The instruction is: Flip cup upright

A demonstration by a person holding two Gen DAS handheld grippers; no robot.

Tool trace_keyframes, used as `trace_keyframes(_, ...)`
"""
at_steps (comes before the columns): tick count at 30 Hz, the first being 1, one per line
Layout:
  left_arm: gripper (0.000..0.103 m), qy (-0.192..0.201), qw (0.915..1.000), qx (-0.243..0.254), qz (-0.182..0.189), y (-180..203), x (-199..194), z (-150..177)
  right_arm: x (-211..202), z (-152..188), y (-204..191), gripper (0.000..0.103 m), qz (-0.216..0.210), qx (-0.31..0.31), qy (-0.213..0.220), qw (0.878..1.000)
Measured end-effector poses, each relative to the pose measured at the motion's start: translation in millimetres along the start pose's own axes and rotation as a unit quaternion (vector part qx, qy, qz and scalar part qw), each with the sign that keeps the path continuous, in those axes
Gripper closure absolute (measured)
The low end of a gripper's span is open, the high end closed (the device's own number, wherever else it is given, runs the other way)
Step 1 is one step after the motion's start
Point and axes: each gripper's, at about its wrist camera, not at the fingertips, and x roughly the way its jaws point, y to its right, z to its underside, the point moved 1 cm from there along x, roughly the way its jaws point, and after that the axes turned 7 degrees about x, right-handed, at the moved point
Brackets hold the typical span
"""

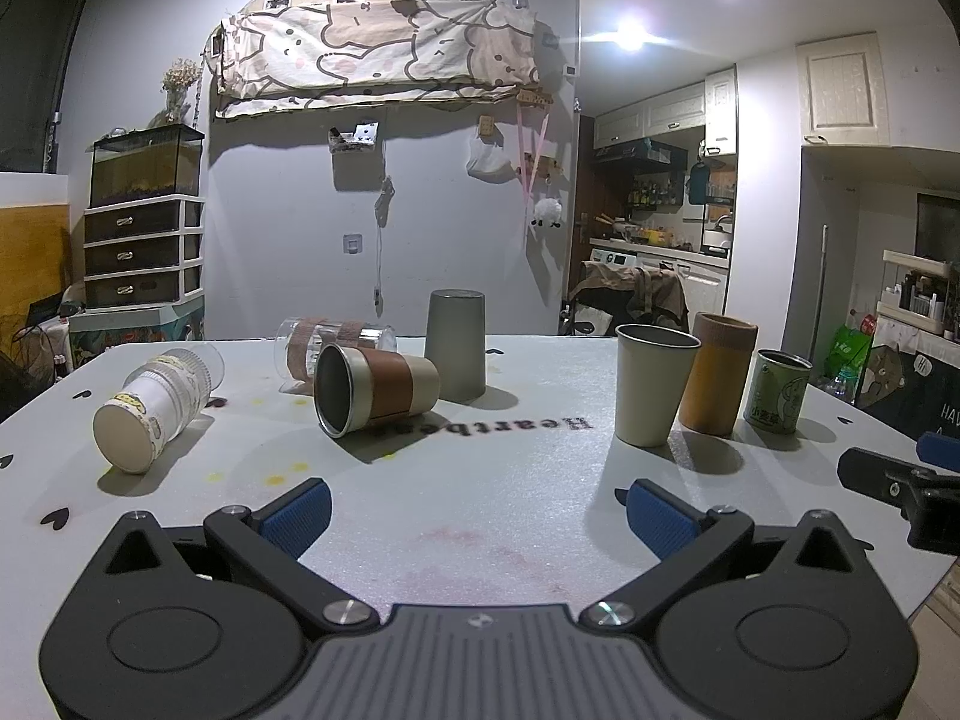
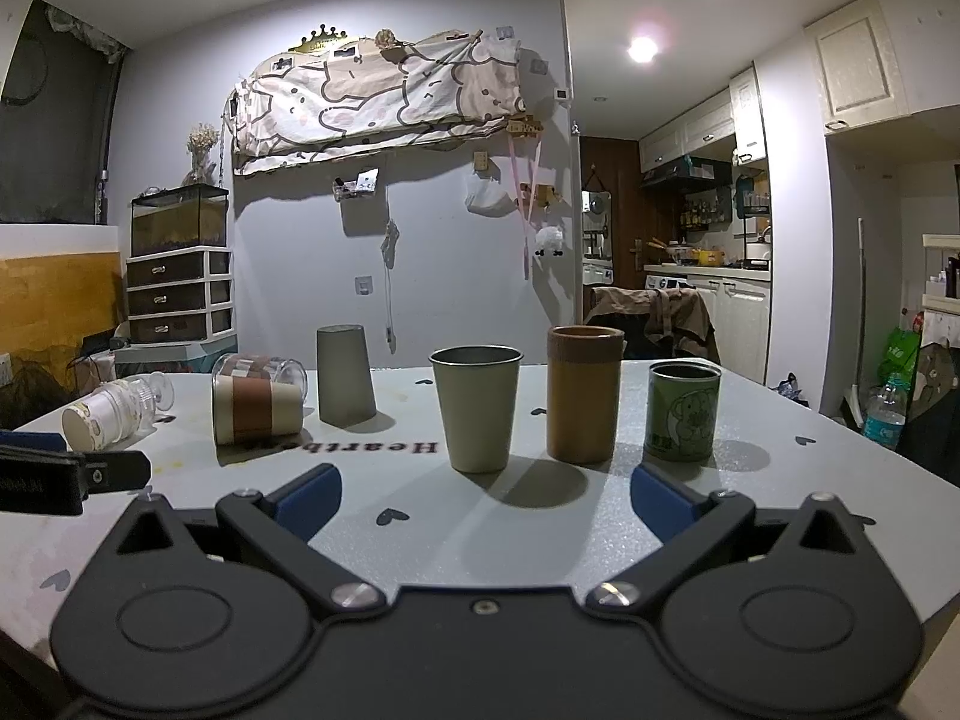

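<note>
A metal cup with a brown sleeve (image 1: 375, 389) lies on its side mid-table, mouth toward me; it also shows in the right wrist view (image 2: 255, 409). A white patterned cup (image 1: 153, 414) and a clear glass cup (image 1: 327, 343) also lie on their sides. A grey cup (image 1: 456, 345) stands upside down. My left gripper (image 1: 477, 516) is open and empty, well short of the sleeved cup. My right gripper (image 2: 486, 498) is open and empty, in front of an upright metal cup (image 2: 477, 411).
A brown cylinder cup (image 2: 585, 393) and a green tin (image 2: 683, 411) stand upright at the right of the white table (image 1: 480, 480). The right gripper's finger shows at the left view's right edge (image 1: 888, 480). A drawer unit and kitchen lie behind.
</note>
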Motion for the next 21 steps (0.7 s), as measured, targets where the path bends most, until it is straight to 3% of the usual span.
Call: trace_keyframes(21,0.0,0.004,1.0,0.001,0.0,3.5,-2.2,-1.4,-0.7,0.4,-0.9,0.0,0.0,0.0,0.001,1.0)
